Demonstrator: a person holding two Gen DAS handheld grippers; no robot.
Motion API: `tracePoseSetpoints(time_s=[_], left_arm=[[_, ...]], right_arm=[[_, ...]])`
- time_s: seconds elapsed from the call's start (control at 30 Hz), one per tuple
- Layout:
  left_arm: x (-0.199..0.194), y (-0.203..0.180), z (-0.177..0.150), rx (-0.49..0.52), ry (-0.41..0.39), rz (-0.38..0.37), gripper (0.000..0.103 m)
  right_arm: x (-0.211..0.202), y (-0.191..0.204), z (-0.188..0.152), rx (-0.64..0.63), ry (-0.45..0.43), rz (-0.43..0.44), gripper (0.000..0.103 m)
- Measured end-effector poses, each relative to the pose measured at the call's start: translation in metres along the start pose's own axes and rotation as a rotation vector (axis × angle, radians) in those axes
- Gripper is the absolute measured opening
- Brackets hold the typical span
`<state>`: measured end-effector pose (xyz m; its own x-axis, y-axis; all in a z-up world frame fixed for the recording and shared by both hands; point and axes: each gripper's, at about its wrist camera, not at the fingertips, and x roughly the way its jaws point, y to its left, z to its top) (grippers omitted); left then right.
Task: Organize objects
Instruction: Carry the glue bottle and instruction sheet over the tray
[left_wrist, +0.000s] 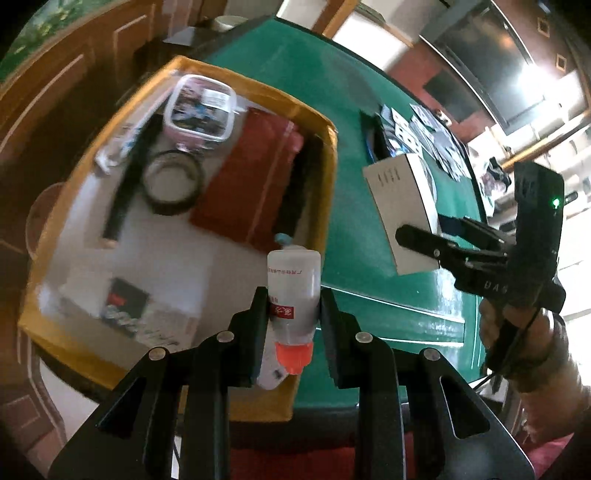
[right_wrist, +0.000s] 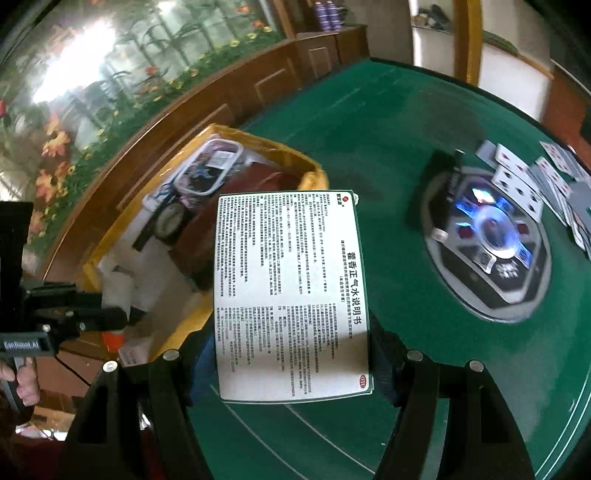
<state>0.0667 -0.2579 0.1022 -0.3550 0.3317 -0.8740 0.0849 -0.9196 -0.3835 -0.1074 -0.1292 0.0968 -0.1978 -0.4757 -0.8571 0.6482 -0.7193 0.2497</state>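
Observation:
My left gripper (left_wrist: 293, 306) is shut on a small clear bottle (left_wrist: 293, 291) with an orange-red cap, held over the near right corner of a yellow cardboard box (left_wrist: 330, 177). The box holds a red pouch (left_wrist: 251, 177), a tape roll (left_wrist: 173, 182), a pink-rimmed container (left_wrist: 201, 107) and printed packets. My right gripper (right_wrist: 295, 354) is shut on a white medicine box (right_wrist: 291, 295) printed with Chinese text, held above the green table (right_wrist: 406, 129) to the right of the yellow box (right_wrist: 314, 173). The right gripper (left_wrist: 410, 236) with the white box (left_wrist: 402, 206) shows in the left wrist view.
A round control panel (right_wrist: 487, 240) with lit buttons sits in the table's middle. Playing cards (right_wrist: 535, 177) lie spread beyond it. Wooden panelling (right_wrist: 221, 110) and a flower mural stand behind the table. The left gripper (right_wrist: 122, 317) shows at the right wrist view's left edge.

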Motion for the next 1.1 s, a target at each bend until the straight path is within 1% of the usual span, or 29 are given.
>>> tracePoseSetpoints(time_s=[0.23, 0.33, 0.43, 0.53, 0.67, 0.83, 0.93, 1.0, 1.1], left_arm=[[-0.026, 0.033, -0.007, -0.070, -0.035, 0.053, 0.026], [-0.036, 0.049, -0.017, -0.099, -0.024, 0.074, 0.026], [-0.045, 0.064, -0.028, -0.122, -0.007, 0.118, 0.026], [-0.049, 0.083, -0.035, -0.172, 0.000, 0.128, 0.026], [-0.045, 0.098, -0.036, -0.208, 0.003, 0.149, 0.026], [-0.038, 0.110, -0.029, -0.213, -0.001, 0.177, 0.026], [-0.033, 0.120, -0.026, -0.221, 0.004, 0.182, 0.026], [-0.030, 0.124, -0.022, -0.221, 0.008, 0.184, 0.026], [-0.026, 0.124, -0.016, -0.196, 0.011, 0.198, 0.027]], right_arm=[[0.008, 0.025, 0.006, -0.057, 0.016, 0.034, 0.070], [0.011, 0.036, 0.009, -0.080, 0.022, 0.047, 0.070], [0.014, 0.049, 0.012, -0.110, 0.029, 0.065, 0.070], [0.018, 0.065, 0.011, -0.142, 0.038, 0.081, 0.070], [0.027, 0.085, 0.012, -0.185, 0.055, 0.104, 0.070], [0.040, 0.112, 0.016, -0.247, 0.075, 0.107, 0.070], [0.051, 0.126, 0.017, -0.275, 0.092, 0.092, 0.070], [0.055, 0.134, 0.018, -0.306, 0.092, 0.065, 0.070], [0.059, 0.145, 0.019, -0.331, 0.093, 0.054, 0.070]])
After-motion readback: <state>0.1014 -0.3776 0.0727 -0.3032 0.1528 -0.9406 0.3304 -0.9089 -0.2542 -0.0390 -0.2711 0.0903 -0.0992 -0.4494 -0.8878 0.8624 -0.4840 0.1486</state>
